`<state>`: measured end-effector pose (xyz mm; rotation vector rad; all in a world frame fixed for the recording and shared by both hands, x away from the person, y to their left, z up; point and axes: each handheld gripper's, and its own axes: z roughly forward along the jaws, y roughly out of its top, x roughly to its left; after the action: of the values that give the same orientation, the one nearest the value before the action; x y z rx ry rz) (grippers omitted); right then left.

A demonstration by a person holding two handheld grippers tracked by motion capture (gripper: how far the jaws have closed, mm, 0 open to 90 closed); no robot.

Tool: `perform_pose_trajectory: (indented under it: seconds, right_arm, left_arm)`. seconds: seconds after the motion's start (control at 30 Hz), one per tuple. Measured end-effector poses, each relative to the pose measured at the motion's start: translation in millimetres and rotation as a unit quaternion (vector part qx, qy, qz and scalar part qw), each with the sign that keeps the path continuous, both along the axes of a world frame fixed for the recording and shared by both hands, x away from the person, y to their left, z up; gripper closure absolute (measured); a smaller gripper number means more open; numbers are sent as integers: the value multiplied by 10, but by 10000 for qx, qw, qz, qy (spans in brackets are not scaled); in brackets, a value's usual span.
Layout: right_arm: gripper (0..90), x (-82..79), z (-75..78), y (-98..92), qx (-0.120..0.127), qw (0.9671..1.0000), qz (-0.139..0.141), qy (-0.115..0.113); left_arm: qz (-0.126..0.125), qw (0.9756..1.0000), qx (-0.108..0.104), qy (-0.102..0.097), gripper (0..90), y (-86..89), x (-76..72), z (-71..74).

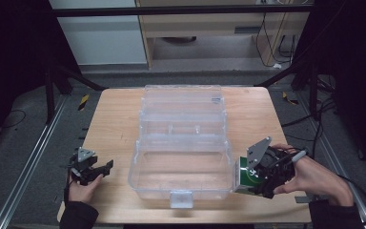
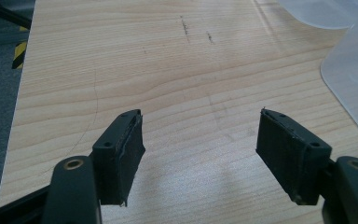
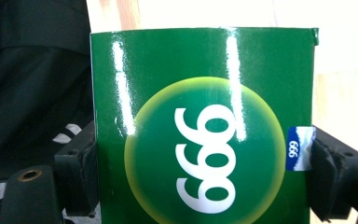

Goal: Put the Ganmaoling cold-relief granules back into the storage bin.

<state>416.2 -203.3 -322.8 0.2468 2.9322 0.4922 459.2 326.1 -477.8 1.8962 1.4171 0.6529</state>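
A green box (image 3: 205,126) printed with white 999 digits on a yellow-rimmed circle sits between my right gripper's (image 3: 200,172) jaws, which press on both its sides. In the high view that right gripper (image 1: 252,179) holds the green box (image 1: 244,177) at the table's front right, just right of the clear plastic case (image 1: 181,143). The case stands open in the middle of the table, its lid leaning back. My left gripper (image 2: 200,154) is open over bare wood, nothing between its pads. It rests at the front left (image 1: 93,169), apart from the case.
The wooden table (image 1: 114,124) is small, with edges near both hands. The case's rounded corner (image 2: 349,70) lies to the right in the left gripper view. Metal frame bars and cables run along the floor beside and beyond the table.
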Motion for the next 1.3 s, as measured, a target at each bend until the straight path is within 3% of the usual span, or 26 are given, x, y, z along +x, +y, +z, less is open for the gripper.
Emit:
perform_pose_trajectory:
  seconds: [0.27,0.57,1.0,1.3]
  right_arm:
    - [163,109,125,238,19,9998,167,-94]
    - [163,232,110,464,30,9996,259,-148]
    - [162,387,-66,718,87,9993,331,-172]
    - [162,405,-189,824,-85,9989,449,-121]
  left_arm:
    - [-1,10000,-5,0,309,0,1,0]
    - [-12,10000,3,-8,310,-2,2,3]
    - [-7,10000,1,-5,310,0,4,1]
    - [-4,10000,2,-5,311,2,4,0]
